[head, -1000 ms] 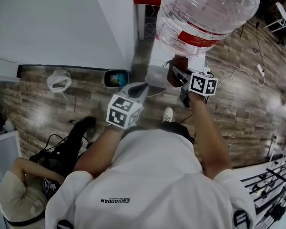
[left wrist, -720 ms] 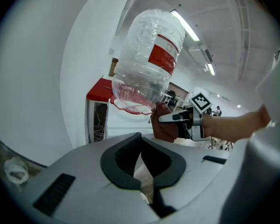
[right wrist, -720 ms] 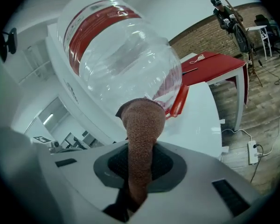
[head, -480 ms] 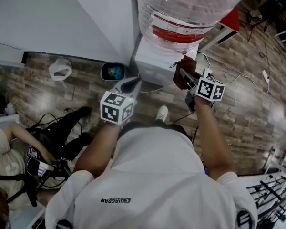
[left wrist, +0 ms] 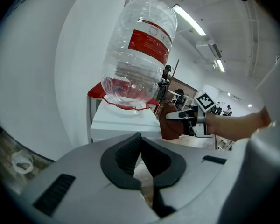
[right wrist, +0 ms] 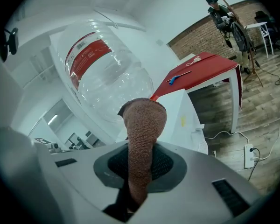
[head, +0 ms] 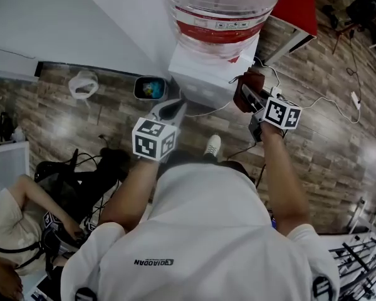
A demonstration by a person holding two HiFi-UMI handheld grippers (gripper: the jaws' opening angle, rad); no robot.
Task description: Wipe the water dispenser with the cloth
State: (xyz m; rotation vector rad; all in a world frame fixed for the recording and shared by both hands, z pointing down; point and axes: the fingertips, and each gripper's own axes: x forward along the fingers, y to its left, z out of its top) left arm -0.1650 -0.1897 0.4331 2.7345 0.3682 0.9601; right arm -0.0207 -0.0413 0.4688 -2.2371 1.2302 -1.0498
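- Wood-plank floor [head: 326, 143] and a white wall [head: 113, 30] frame the scene, with a red table [right wrist: 200, 69] behind the dispenser and a seated person [head: 25, 231] low on the left.
- Right gripper [head: 254, 102] is clamped on the cloth [right wrist: 143, 125]. The brown fabric fills the gap between the jaws and stands out past the tips as a folded, rounded strip.
- That strip runs along the line of the jaws, so its free end leads toward the dispenser [head: 207, 74].
- Seen from the left gripper view, the cloth sits just beside the front right corner of the white cabinet, below its top edge. Whether it touches the panel cannot be told.
- From the right gripper, the dispenser lies straight ahead and slightly to the person's left. Its bottle [right wrist: 102, 73] looms above the cloth's end.
- The cabinet stands upright, so its long axis is vertical. Strokes down the side panel would probably cover most of it, while the top ledge around the bottle's neck needs a sideways pass.
- Left gripper [left wrist: 141, 148] has its jaws together at the tips and holds nothing. It hangs below the cabinet's front left corner, near but apart from it.
- The right arm is the nearer one and carries the cloth, so the wipe looks to be its job.
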